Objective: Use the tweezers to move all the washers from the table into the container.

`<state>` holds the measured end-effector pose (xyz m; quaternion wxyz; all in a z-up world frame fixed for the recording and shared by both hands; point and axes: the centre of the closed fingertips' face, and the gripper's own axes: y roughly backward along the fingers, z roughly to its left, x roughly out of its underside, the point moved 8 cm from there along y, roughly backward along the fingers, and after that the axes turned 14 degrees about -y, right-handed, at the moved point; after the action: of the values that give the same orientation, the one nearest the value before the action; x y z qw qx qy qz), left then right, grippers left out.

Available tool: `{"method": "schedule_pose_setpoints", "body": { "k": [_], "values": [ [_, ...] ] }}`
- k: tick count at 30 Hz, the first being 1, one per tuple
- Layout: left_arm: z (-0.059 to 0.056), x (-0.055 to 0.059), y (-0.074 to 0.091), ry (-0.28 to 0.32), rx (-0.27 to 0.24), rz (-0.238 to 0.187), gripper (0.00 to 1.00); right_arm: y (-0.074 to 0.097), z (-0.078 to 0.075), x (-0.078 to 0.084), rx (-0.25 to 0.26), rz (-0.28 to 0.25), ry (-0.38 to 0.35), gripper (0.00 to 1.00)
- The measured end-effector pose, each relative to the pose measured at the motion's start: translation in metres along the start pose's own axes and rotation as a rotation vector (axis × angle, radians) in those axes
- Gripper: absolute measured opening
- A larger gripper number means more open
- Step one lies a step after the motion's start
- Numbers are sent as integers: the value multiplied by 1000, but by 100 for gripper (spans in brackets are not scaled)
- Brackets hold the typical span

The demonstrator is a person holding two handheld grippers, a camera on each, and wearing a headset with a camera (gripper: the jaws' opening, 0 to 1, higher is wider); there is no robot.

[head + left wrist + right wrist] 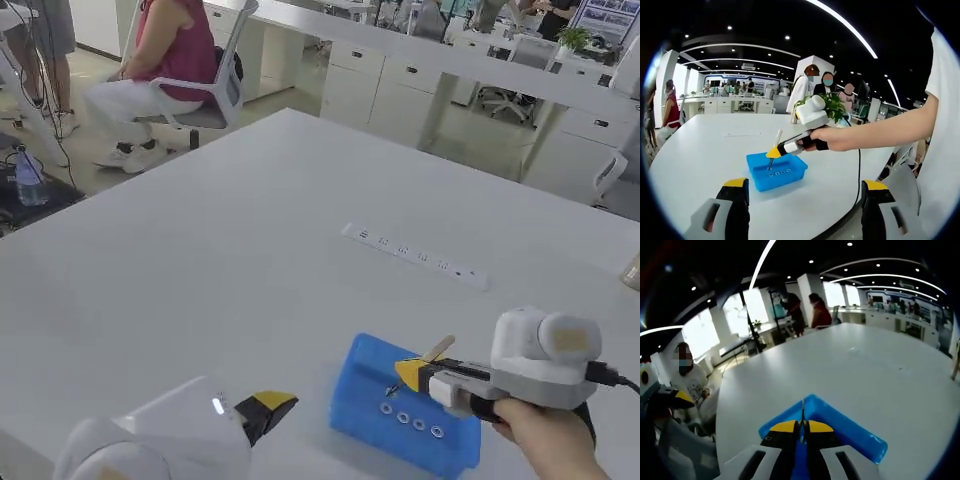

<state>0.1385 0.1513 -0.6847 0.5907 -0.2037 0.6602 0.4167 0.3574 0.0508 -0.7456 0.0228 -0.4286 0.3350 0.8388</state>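
Looking at the right gripper (pixel 408 373), its yellow-tipped jaws are squeezed together on the tweezers (pixel 437 349). They run through the jaws and point down into the blue container (pixel 352 395) right underneath. The pale back end of the tweezers sticks up behind the jaw tips. A hand (pixel 545 435) grips this gripper from behind.

Four washers (pixel 410 420) sit in a row on the container floor, just below the tweezer tip and a little toward the person. Honestly can't tell if the tip has anything pinched, it's way too small. In the right gripper view the thin metal tip pokes straight out ahead of the closed jaws, with the container's rim under and in front of them.

The left gripper (pixel 270 405) hangs off to the side of the container, near it but not touching. In the left gripper view its jaws are spread wide, and the container sits straight ahead of them with the right gripper above it.

A power strip (pixel 415 255) lies on the white table (pixel 200 270), well beyond the right gripper.
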Motion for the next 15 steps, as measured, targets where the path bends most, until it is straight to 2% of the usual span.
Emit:
{"method": "schedule_pose_setpoints", "body": {
  "k": [3,6,15],
  "values": [
    [1,0,1,-1,-1,5,95,-11,-3,3,-3,21,-9,3],
    [2,1,2,4,-6,6,95,-19,1,6,-3,45,13,3],
    [3,4,5,19,-16,10,95,-27,14,12,-3,69,52,3]
  ]
}}
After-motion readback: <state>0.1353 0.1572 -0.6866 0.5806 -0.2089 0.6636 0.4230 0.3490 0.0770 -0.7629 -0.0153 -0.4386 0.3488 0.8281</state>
